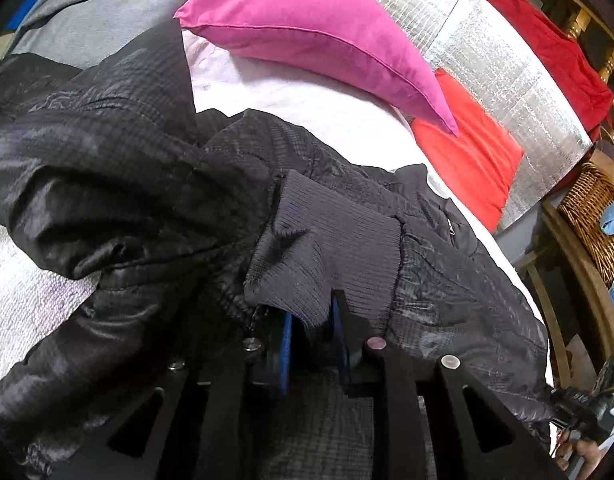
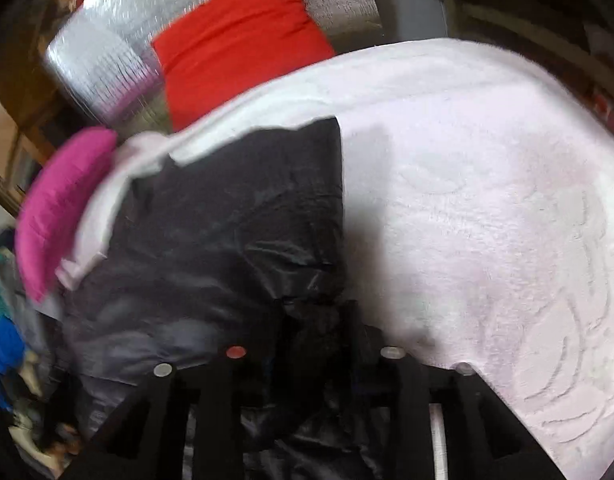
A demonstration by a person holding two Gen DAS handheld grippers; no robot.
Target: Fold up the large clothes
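A black shiny jacket [image 1: 127, 184] lies crumpled on a pale pink blanket [image 1: 307, 96]. In the left wrist view my left gripper [image 1: 313, 320] is shut on the jacket's ribbed cuff [image 1: 327, 240], which sticks up between the blue pads [image 1: 285, 344]. The right wrist view is blurred. There the jacket [image 2: 227, 220] covers the left half of the blanket [image 2: 487, 200], and its fabric bunches up with creases running into my right gripper [image 2: 321, 320]. The right fingertips are dark against the dark cloth, with fabric between them.
A magenta pillow [image 1: 307, 28], a red cushion [image 1: 467, 160] and a silver foil mat [image 1: 487, 60] lie beyond the jacket. A grey garment [image 1: 107, 12] is at the far left, a wicker basket [image 1: 595, 216] off the right edge. Mixed clothes [image 2: 3, 344] are piled at the left.
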